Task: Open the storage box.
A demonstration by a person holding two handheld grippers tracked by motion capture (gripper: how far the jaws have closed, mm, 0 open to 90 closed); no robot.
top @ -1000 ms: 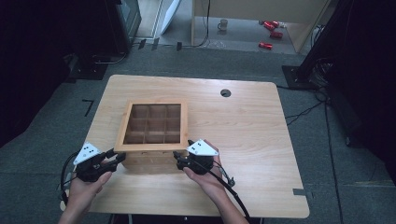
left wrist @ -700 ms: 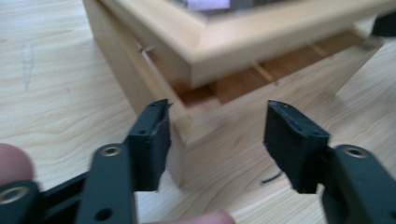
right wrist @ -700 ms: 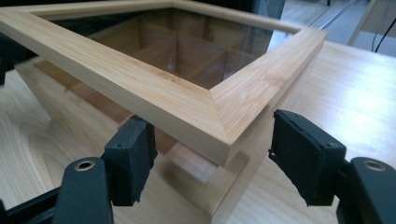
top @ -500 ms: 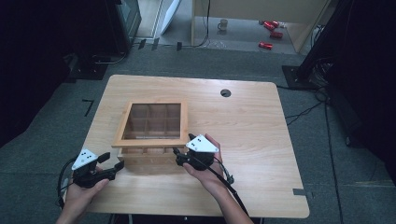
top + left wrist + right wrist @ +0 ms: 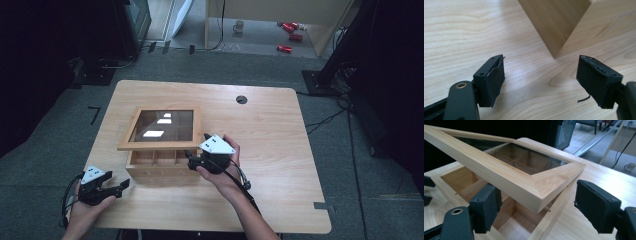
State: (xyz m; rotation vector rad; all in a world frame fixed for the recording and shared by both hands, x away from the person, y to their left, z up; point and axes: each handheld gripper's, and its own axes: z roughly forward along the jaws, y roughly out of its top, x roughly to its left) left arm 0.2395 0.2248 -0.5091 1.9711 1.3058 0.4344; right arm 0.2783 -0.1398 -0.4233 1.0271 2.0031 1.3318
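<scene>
Two hand-held claws work over a pale wooden worktop [image 5: 270,130]. At its middle sits a wooden box [image 5: 157,162] divided into small compartments, with a glass-paned lid [image 5: 161,129] in a wooden frame. The lid is raised at its near edge, tilted up and away from the person, so the front row of compartments is uncovered.

The right claw [image 5: 192,161] is at the box's near right corner. In the right gripper view its jaws stand apart on either side of the lid's lifted corner [image 5: 549,185], which hangs between them above the compartments.

The left claw [image 5: 121,186] rests near the worktop's front left edge, apart from the box. Its jaws gape wide over bare wood, facing the box's near corner [image 5: 555,25].
</scene>
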